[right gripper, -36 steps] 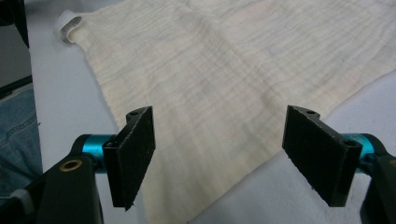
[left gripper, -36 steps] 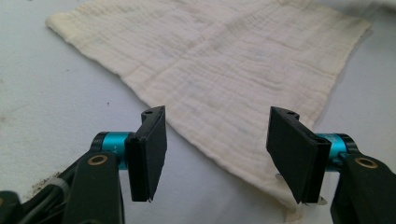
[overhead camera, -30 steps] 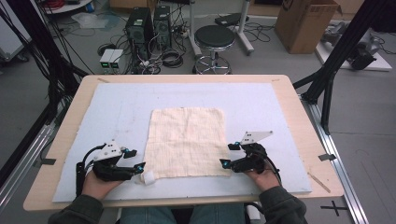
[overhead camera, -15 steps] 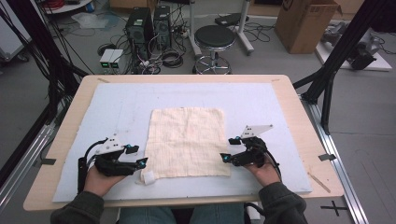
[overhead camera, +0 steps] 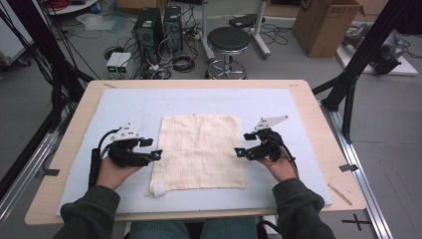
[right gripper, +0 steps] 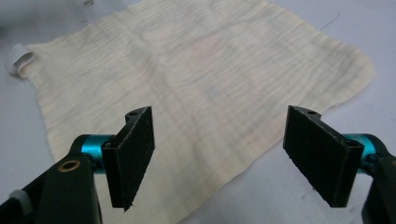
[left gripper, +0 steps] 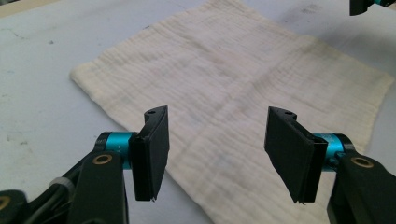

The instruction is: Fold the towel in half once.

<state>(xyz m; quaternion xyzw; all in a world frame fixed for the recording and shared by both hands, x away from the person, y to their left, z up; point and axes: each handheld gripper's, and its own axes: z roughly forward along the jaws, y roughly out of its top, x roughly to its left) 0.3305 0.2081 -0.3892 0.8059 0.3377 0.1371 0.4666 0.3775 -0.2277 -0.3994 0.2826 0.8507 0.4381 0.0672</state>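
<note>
High view: a cream muslin cloth (overhead camera: pixel 200 152) lies flat and spread open at the middle of the desk (overhead camera: pixel 318 112), on a pale blue-white mat (overhead camera: pixel 149 102).
Cloth corner: a small white loop tag (overhead camera: pixel 159 189) sits at the cloth's 7 o'clock corner.
Left gripper (overhead camera: pixel 152 149): at 9 o'clock of the cloth, just beside its edge, pointing toward 3 o'clock.
Right gripper (overhead camera: pixel 242 144): at 3 o'clock of the cloth, just beside its edge, pointing toward 9 o'clock.
Hands: the left hand (overhead camera: pixel 112 172) and the right hand (overhead camera: pixel 281 167) each come up from 6 o'clock in dark sleeves.
Left gripper view: the fingers (left gripper: pixel 152 149) stand wide apart with nothing between them; they have just been closing a little. The cloth (left gripper: pixel 233 88) lies below and ahead, its edge running under them.
Right gripper view: the fingers (right gripper: pixel 133 154) stand wide apart, nothing pinched. The cloth (right gripper: pixel 201 79) lies below and ahead, with its loop tag (right gripper: pixel 18 58) at 10 o'clock.
Contact: neither pair of fingers presses on the cloth; whether they hover or brush it I cannot tell.
Beyond the desk: a black round stool (overhead camera: pixel 228 40) at 12 o'clock, a cardboard box (overhead camera: pixel 326 25) at 1 o'clock, computer towers (overhead camera: pixel 158 27) at 11 o'clock.
</note>
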